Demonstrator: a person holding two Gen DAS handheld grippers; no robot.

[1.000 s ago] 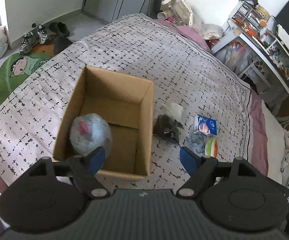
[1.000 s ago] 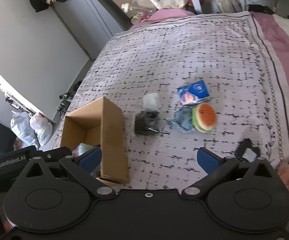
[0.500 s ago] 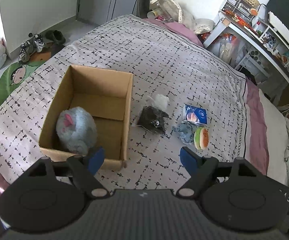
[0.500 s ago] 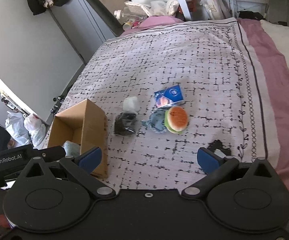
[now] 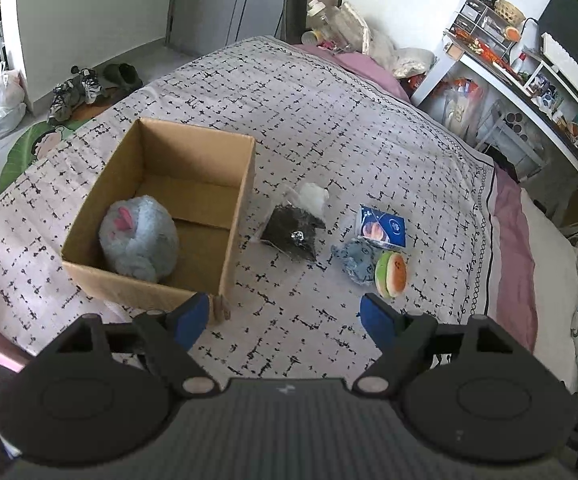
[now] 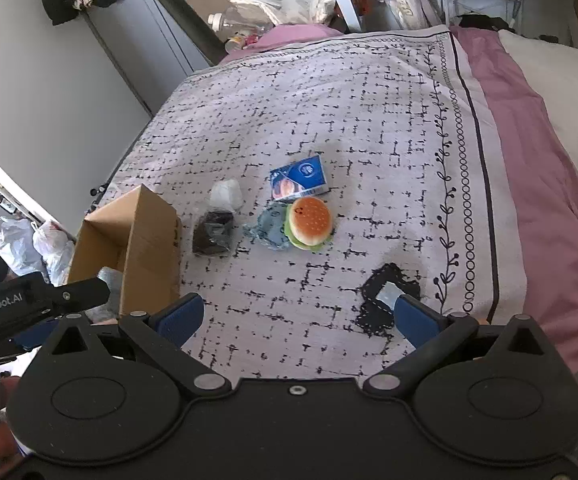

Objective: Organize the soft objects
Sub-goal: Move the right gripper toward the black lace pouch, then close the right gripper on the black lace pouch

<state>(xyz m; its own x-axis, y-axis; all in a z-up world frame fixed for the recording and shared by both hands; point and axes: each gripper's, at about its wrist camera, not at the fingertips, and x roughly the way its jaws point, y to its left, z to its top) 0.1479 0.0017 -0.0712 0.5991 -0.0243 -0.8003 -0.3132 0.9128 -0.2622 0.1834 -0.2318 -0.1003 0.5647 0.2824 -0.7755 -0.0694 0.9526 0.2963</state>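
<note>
Grey plush toy sits in a cardboard box on the bed; "GenRobot.AI" marks the left hand-held gripper, both hand-held grippers spread, empty.

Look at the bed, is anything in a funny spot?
Only the grey fluffy toy is in the cardboard box. The burger plush, blue plush and bagged items still lie loose on the bedspread beside it.

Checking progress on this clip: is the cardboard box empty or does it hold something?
Not empty. The open-topped cardboard box holds one grey plush toy in its near corner; the rest of its floor is bare.
</note>
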